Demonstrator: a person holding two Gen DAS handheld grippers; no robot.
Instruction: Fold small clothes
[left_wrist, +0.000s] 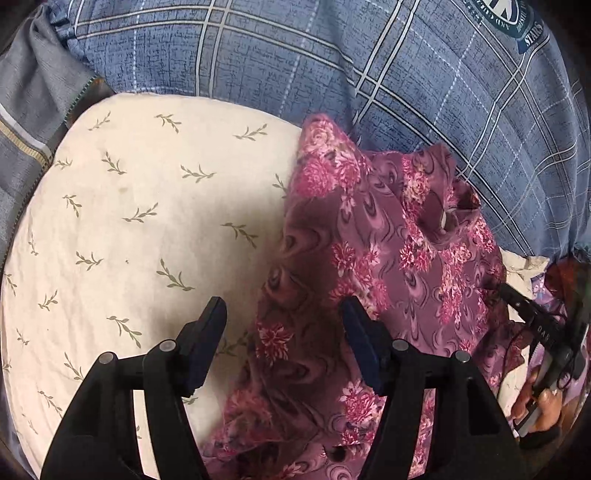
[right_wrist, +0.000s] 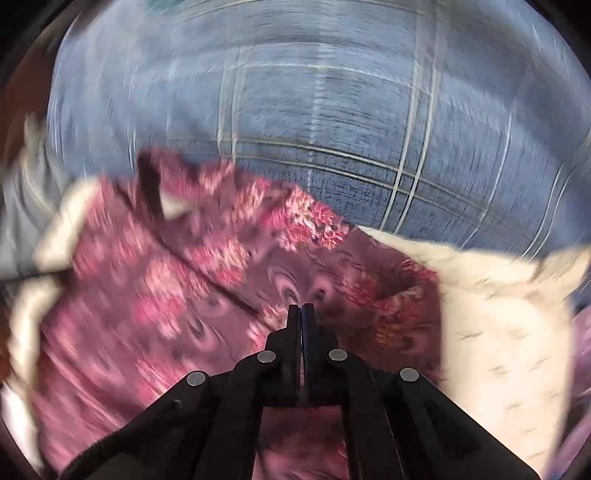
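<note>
My left gripper (left_wrist: 282, 314) hangs with its jaws spread wide over the seam where the purple floral garment (left_wrist: 369, 258) meets the cream pillow (left_wrist: 147, 221). The pillow carries a sparse green sprig print and fills the view from 7 to 11 o'clock. The garment lies rumpled on the pillow's edge, from centre toward 4 o'clock. Behind both, from 11 round to 3 o'clock, spreads a blue plaid bedcover (left_wrist: 295, 55) with a round crest printed near 1 o'clock. At 4 o'clock I see my right hand (left_wrist: 539, 406) on its tool. In the right wrist view, badly motion-blurred, my right gripper (right_wrist: 302, 314) has its jaws pressed together; whether garment cloth is pinched between them I cannot tell.
</note>
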